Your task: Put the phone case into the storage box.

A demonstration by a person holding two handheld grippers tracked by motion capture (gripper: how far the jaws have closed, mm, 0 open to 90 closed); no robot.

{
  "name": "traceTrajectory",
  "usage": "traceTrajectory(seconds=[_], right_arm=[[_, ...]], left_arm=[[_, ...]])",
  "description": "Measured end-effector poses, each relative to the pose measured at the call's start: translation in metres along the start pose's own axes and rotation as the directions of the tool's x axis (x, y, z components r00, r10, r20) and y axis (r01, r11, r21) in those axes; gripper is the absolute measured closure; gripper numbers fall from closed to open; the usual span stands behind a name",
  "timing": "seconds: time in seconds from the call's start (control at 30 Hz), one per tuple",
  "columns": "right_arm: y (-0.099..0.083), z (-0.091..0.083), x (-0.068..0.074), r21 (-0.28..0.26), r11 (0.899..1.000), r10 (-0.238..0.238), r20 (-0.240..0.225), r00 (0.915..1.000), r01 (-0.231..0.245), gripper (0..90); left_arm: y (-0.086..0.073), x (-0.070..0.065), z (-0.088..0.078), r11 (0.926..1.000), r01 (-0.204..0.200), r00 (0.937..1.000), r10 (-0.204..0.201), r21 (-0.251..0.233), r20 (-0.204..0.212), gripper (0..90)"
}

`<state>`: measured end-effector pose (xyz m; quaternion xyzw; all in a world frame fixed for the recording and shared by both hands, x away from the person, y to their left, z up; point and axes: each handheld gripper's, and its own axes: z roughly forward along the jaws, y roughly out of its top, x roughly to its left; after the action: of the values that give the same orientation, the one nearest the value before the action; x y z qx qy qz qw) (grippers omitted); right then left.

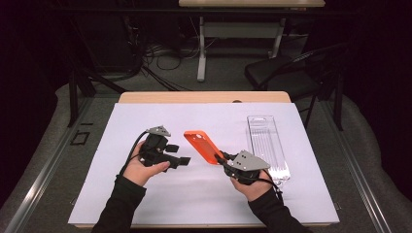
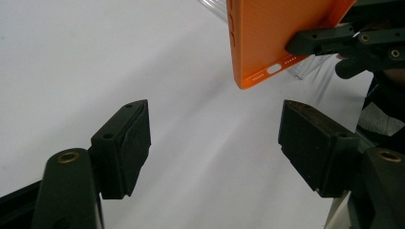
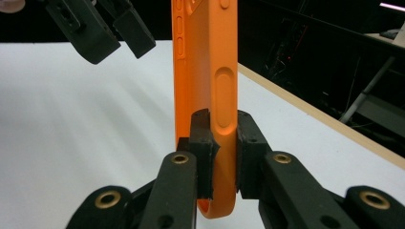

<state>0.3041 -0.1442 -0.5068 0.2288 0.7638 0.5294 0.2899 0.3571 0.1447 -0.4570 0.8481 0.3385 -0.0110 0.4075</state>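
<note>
An orange phone case (image 1: pixel 201 145) is held above the white table cover (image 1: pixel 145 199), near the middle. My right gripper (image 1: pixel 218 158) is shut on one end of it; in the right gripper view the pads (image 3: pixel 204 143) squeeze the case's edge (image 3: pixel 205 57) from both sides. My left gripper (image 1: pixel 180 155) hovers just left of the case, open, with nothing between its fingers. In the left gripper view its jaws (image 2: pixel 215 138) stand wide apart below the case (image 2: pixel 272 38), whose port end points toward them.
A clear plastic tray (image 1: pixel 268 145) lies lengthwise on the right side of the table cover. The wooden table edge (image 1: pixel 204 97) runs along the back. Beyond it stand a black chair (image 1: pixel 286 73) and a desk frame with cables on the floor.
</note>
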Motion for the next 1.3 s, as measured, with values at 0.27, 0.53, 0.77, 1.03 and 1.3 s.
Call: traceTrajectory(seconds=[0.27, 0.53, 0.77, 1.03, 1.3], right_arm=[[-0.007, 0.001, -0.003, -0.004, 0.997, 0.083, -0.022, 0.9963, -0.083, 80.7], [-0.010, 0.002, 0.000, 0.000, 0.996, 0.089, -0.026, 0.9956, -0.090, 80.8], [-0.014, 0.002, 0.001, 0.003, 0.992, 0.125, -0.034, 0.9916, -0.125, 80.7], [-0.016, 0.003, 0.002, -0.003, 0.991, 0.134, -0.041, 0.9901, -0.135, 80.8], [-0.017, 0.004, 0.003, -0.010, 0.989, 0.146, -0.046, 0.9881, -0.147, 80.8]], left_arm=[[-0.001, -0.001, -0.001, 0.9998, 0.002, 1.0000, -0.002, -0.018, 0.002, 30.0], [-0.003, -0.002, 0.000, 0.9998, -0.002, 1.0000, 0.002, -0.019, 0.004, 32.4], [-0.005, -0.003, 0.000, 0.9996, 0.015, 0.9997, -0.014, -0.026, 0.018, 35.7], [-0.005, -0.004, 0.000, 0.9988, 0.016, 0.9998, -0.015, -0.046, 0.014, 39.9], [-0.002, -0.006, -0.001, 0.9956, 0.004, 0.9998, -0.006, -0.094, -0.018, 42.5]])
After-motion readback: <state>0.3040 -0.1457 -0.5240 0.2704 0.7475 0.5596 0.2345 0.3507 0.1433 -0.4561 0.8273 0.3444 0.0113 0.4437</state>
